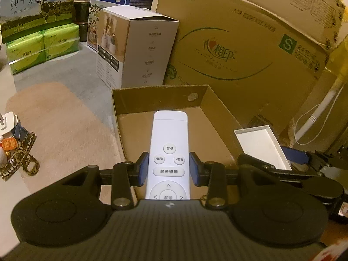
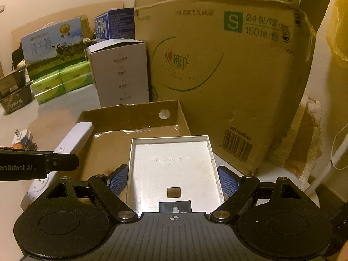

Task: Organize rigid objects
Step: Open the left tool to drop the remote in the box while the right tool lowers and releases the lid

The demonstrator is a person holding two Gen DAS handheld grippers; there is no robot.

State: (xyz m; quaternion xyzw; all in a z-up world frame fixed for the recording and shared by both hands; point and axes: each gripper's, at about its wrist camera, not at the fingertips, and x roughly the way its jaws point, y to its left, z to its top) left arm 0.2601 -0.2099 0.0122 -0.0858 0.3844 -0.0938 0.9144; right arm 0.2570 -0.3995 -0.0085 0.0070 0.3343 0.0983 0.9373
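Above the open cardboard tray (image 1: pixel 219 117), whose low walls stand at far and left while a large carton (image 1: pixel 250 50) crowds its far right, the left gripper (image 1: pixel 169 167) pinches a white remote (image 1: pixel 168 150) by its long sides; the remote's long axis runs away from the camera, buttons up. Just right, the right gripper (image 2: pixel 171 180) clamps a shallow white plastic cover (image 2: pixel 174 169), open side up, over the tray's bare floor.
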